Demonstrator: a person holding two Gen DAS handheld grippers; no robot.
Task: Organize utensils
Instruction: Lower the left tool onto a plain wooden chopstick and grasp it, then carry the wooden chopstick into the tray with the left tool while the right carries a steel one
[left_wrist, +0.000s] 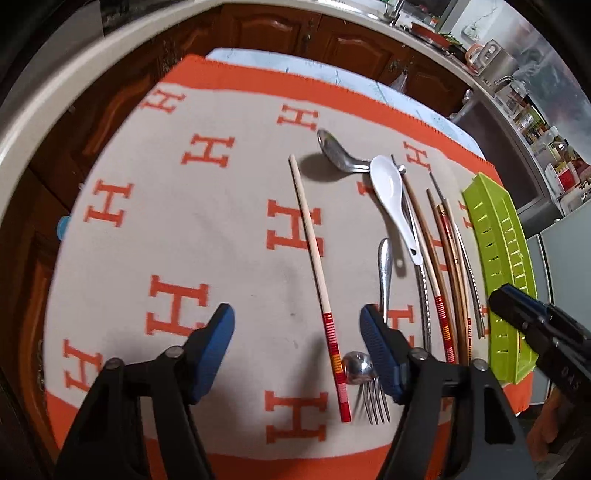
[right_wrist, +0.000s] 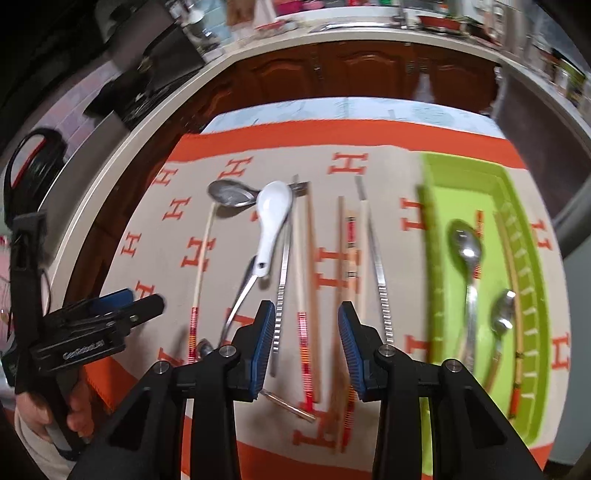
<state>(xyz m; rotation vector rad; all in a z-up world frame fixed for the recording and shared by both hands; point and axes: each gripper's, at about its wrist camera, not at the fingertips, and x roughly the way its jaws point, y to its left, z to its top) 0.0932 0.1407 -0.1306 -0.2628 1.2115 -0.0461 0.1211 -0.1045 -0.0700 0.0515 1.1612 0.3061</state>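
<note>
**Both grippers empty over the loose utensils**

Left gripper (left_wrist: 297, 343) released, blue ribbed pads spread wide, nothing between them. Directly under the gap: a pale wooden chopstick (left_wrist: 314, 258) with a red-and-orange banded end, long axis running near to far, roughly in line with the pointing direction, banded end nearest. Just right of it, beside the right pad, a steel fork (left_wrist: 375, 391), tines toward the near edge, handle reaching far.

Right gripper (right_wrist: 306, 343) partly parted, likewise holding nothing. Beneath its gap: a bundle of chopsticks (right_wrist: 306, 266), wooden, bamboo-brown and ridged steel, all lying near to far, close together and partly crossing. Blurred there, so individual sticks hard to separate.

Farther out, a glossy white ceramic soup spoon (right_wrist: 271, 218), bowl far, handle near, overlapping a steel spoon (right_wrist: 231, 192) at the far end of the pile.

At the right, a lime-green plastic tray (right_wrist: 436, 229) with slotted walls, already holding two steel spoons (right_wrist: 467, 251) and some chopsticks. Right gripper clearly the nearer to it; left gripper well apart.

Everything resting on a woven cloth (left_wrist: 207, 229), grey with orange H motifs and an orange border, spread over the desk (right_wrist: 332, 107).

Likely next: closing across a stick, pads square to its long axis, then carrying rightward to the tray.
</note>
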